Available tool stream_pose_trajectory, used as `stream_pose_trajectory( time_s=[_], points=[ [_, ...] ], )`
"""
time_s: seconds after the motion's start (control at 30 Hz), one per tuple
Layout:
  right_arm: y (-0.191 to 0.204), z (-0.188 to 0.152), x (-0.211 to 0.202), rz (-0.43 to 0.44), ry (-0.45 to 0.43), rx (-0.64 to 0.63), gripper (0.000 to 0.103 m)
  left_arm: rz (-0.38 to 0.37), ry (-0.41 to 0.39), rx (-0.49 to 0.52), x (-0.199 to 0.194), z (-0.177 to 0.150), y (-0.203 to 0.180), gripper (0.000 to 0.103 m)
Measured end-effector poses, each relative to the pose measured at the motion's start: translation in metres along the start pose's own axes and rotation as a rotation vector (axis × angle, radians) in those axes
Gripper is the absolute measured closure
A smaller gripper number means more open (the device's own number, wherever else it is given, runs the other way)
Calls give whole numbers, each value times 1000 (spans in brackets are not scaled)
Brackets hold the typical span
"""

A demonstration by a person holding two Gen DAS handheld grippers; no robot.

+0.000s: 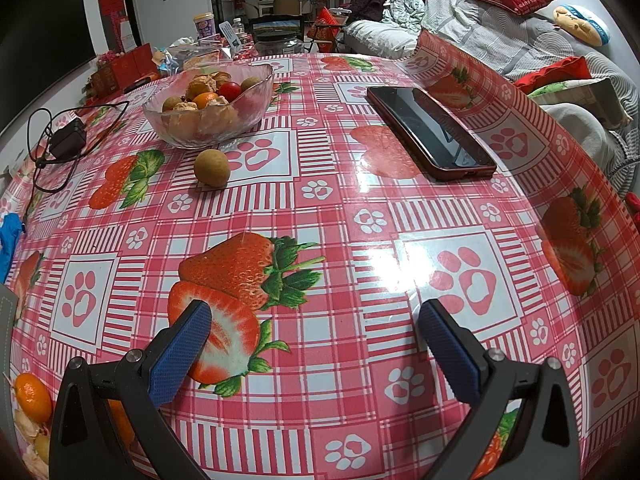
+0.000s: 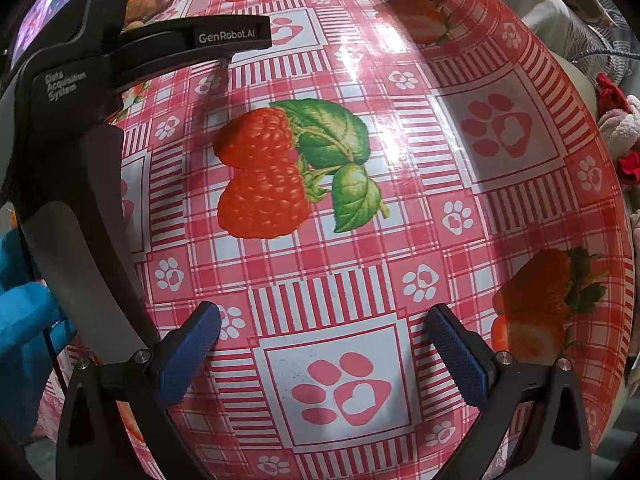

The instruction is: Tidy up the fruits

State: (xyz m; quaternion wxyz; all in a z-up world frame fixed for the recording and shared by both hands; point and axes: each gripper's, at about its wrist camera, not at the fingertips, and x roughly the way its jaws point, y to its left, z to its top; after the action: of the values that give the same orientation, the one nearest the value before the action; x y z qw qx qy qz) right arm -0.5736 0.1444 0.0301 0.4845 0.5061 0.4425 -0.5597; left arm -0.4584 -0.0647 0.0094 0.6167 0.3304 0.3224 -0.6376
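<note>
Each gripper has 2 black angular fingers faced with blue, finely textured pads, each pinned by a silver screw. In the right wrist view, the left gripper's black body carries white lettering, "GenRobot.AI" and "Data Acquisition System", beside a blue glove.

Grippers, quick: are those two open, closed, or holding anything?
Left gripper: open, holding nothing.
Right gripper: open, holding nothing.

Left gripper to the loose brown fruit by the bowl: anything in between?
Nothing. In the left wrist view only bare tablecloth lies between the open left gripper and the brown fruit.
</note>
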Motion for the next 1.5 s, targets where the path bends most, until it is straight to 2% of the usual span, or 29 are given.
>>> stream_pose_trajectory(
  time_s=[0.33,0.4,0.57,0.7,0.87,0.93,1.0,1.07,1.27,1.4,1.5],
  points=[
    [-1,3,1,-1,19,5,0,1,0,-3,0,0,0,0],
    [-2,1,2,0,21,5,0,14,1,-16,10,3,18,0],
    [-2,7,2,-1,36,5,0,51,5,-75,13,0,21,0],
    [0,0,3,-3,49,10,0,51,1,-72,14,0,23,0],
    [-2,15,8,-4,67,13,0,52,1,-71,15,0,23,0],
    [-1,10,6,-4,67,14,0,52,3,-66,15,0,23,0],
    [-2,9,5,-3,66,12,0,24,37,5,15,3,23,0],
    [-2,10,5,0,65,3,0,-45,150,74,17,9,28,0],
    [-1,7,4,-1,67,6,0,-41,316,83,29,27,30,0],
    [-3,11,7,-1,82,17,0,-70,396,115,28,34,37,0],
    [-4,16,10,0,87,18,0,-133,389,94,7,39,57,0]
  ],
)
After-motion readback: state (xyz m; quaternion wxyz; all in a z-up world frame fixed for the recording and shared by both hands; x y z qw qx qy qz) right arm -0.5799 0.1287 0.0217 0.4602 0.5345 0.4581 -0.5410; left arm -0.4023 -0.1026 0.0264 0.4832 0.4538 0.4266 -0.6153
